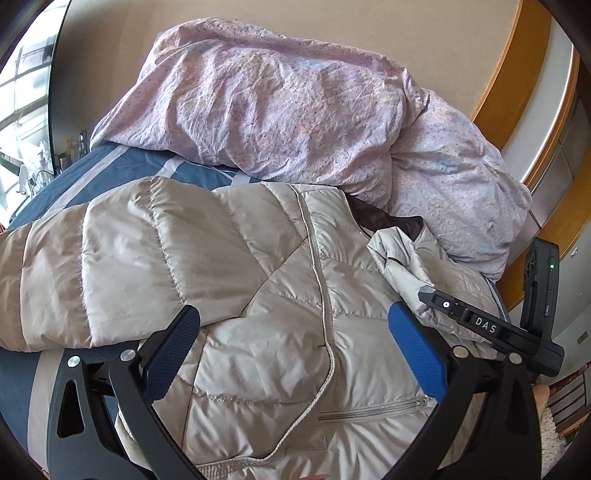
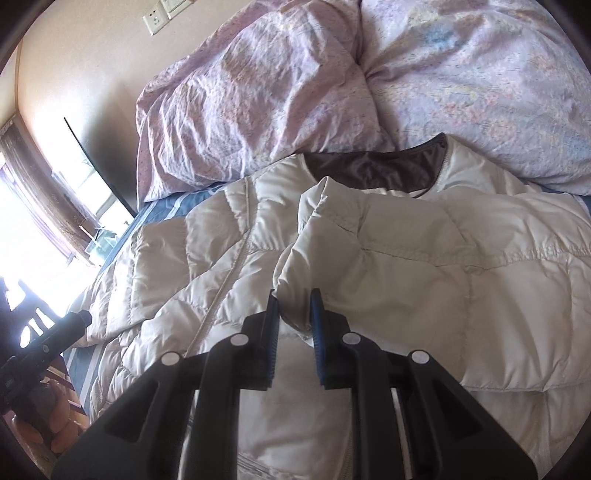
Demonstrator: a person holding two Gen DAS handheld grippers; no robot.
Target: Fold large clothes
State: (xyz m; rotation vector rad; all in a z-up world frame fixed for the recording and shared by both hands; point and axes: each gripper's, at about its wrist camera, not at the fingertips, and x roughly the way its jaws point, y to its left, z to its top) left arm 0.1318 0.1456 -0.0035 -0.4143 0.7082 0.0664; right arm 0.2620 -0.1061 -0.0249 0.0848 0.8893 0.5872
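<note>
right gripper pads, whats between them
A bunched fold of the cream puffer jacket, apparently its sleeve end, sits pinched between the right gripper pads. The right wrist view shows this; the left wrist view confirms it.

We see our right gripper (image 2: 295, 306) with its blue pads pinched on a fold of the cream quilted jacket (image 2: 406, 258), which lies spread on the blue striped sheet (image 2: 162, 206). The jacket's dark brown lining (image 2: 373, 170) shows at the collar. Behind it a crumpled pink floral duvet (image 2: 258, 92) is heaped against the wall. Our left gripper (image 2: 79, 319) shows at the left edge, its tip dark against the bright window (image 2: 33, 236). A wall socket (image 2: 155, 18) sits above.
</note>
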